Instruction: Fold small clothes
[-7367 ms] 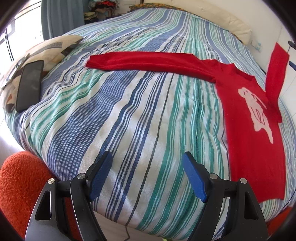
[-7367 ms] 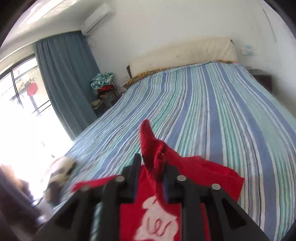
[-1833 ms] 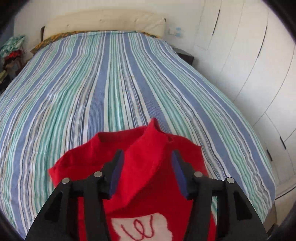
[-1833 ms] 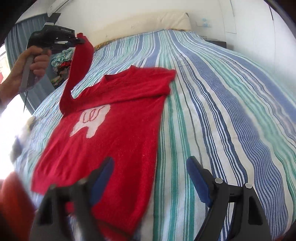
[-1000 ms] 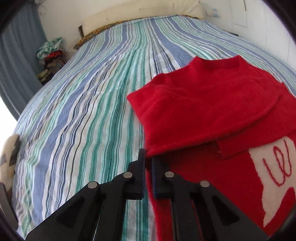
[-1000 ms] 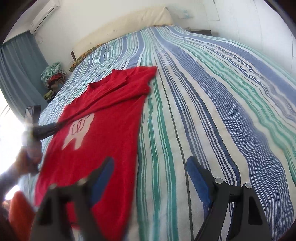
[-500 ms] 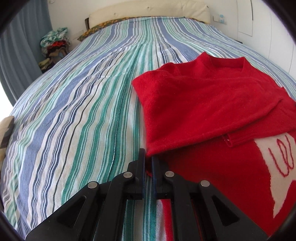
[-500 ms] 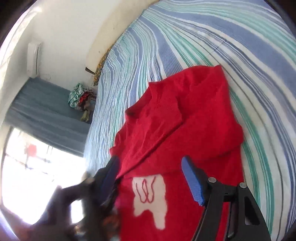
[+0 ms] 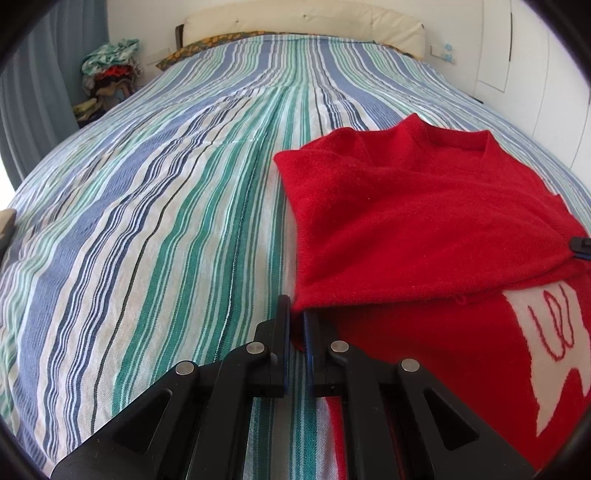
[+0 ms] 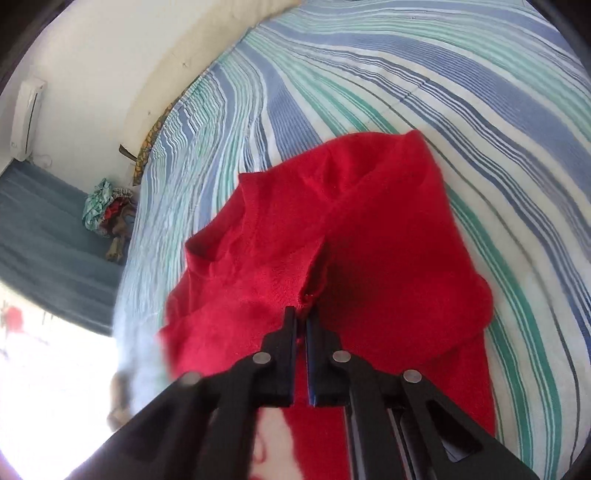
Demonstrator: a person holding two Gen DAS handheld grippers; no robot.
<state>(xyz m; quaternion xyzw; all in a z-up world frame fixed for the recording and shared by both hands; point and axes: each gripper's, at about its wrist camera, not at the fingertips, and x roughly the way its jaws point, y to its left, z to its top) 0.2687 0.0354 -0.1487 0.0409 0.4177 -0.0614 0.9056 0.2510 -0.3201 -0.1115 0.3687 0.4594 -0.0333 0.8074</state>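
Where the left-wrist view begins, the left gripper (image 9: 296,314) is clenched on the near-left corner of the folded-over part of a red sweater (image 9: 417,221), its jaws nearly together with red knit pinched between them. Right gripper (image 10: 301,317): likewise clamped, a puckered ridge of the same knit caught at its tips where a folded sleeve edge crosses the chest. Red sweater: lies flat on the striped bedspread (image 9: 166,206), toward the bed's right side in the left-wrist view, both sleeves folded in across the front, neckline pointing to the head of the bed. White motif (image 9: 546,332) with red line-work: shows on the front below the fold. Farther on: cream headboard (image 9: 303,20) along the far edge; heap of clothes (image 9: 109,79) off the far-left corner, against a blue curtain (image 10: 48,221).
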